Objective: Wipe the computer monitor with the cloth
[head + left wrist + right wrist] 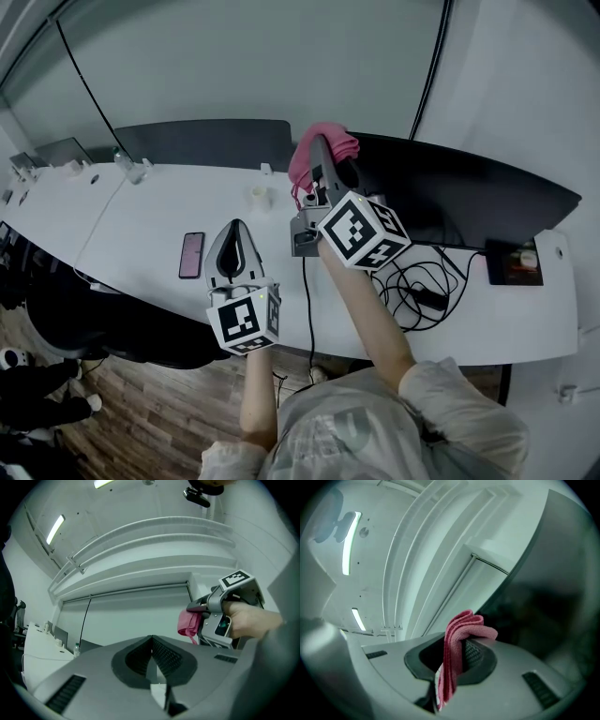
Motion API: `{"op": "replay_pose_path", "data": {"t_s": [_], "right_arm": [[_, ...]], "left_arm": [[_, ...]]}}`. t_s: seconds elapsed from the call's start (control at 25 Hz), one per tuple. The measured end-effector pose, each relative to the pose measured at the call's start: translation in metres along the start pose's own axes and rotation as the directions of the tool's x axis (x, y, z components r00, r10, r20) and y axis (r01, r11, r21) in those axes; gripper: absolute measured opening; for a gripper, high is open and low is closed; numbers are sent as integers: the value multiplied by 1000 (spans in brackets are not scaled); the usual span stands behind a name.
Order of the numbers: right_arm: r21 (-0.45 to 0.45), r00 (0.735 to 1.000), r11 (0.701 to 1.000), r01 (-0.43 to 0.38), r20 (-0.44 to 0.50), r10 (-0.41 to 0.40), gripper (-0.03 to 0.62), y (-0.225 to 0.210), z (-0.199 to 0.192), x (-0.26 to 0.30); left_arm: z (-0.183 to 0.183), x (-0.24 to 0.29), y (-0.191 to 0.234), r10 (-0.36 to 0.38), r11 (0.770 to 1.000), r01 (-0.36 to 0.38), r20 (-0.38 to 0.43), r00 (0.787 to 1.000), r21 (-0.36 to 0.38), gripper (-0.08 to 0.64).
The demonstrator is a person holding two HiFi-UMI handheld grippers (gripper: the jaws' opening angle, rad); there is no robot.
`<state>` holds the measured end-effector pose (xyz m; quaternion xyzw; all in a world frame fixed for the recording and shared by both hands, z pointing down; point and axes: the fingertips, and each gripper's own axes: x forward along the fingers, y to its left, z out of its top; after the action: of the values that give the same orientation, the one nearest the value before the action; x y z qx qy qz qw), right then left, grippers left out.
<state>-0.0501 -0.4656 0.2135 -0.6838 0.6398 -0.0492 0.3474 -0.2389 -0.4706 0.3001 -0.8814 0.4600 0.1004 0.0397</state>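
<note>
My right gripper [323, 150] is shut on a folded pink cloth [323, 148], raised at the top left corner of the dark monitor [459, 192]. In the right gripper view the pink cloth [457, 656] hangs pinched between the jaws, with the monitor [548, 597] dark at the right. My left gripper [233, 236] hovers over the white desk [141, 234], jaws shut with nothing between them. The left gripper view shows the right gripper [190, 606] with the pink cloth [188, 623] and a hand behind it.
A phone [191, 254] lies on the desk left of my left gripper. A small white cup [260, 196] stands behind. Tangled black cables [417, 286] and a red-black box [513, 261] sit under the monitor. Another dark screen [206, 142] stands at the back.
</note>
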Motion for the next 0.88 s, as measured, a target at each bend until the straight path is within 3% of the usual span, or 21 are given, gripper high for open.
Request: {"op": "replay_pose_path", "data": {"t_s": [0.12, 0.28, 0.36, 0.44, 0.56, 0.64, 0.76, 0.88], "right_arm": [[-11, 1000, 1000, -9, -13, 9, 55, 1, -3, 0], [-57, 988, 994, -97, -127, 89, 55, 15, -19, 0], [-133, 976, 978, -164, -165, 141, 55, 32, -13, -4], [-270, 965, 933, -236, -180, 192, 55, 51, 7, -8], [-488, 943, 809, -327, -226, 246, 55, 70, 46, -11], [-615, 929, 697, -368, -281, 242, 55, 74, 70, -11], [-783, 907, 459, -419, -382, 177, 55, 71, 93, -11], [-846, 874, 222, -485, -479, 86, 55, 63, 97, -11]], "left_arm": [[4, -2, -3, -6, 1000, 6, 11, 1000, 1, 14], [8, -5, -10, -16, 1000, 16, 16, 1000, 2, 15], [15, -5, -12, -19, 1000, 19, 29, 999, 9, 14], [25, -4, -13, -21, 1000, 20, 50, 999, 18, 14], [37, 1, -18, -40, 999, 39, 72, 997, 15, 14], [44, 7, -25, -60, 998, 60, 87, 994, 8, 14], [49, 17, -42, -109, 994, 110, 97, 989, -4, 14], [51, 25, -62, -159, 987, 161, 105, 982, -10, 14]]}}
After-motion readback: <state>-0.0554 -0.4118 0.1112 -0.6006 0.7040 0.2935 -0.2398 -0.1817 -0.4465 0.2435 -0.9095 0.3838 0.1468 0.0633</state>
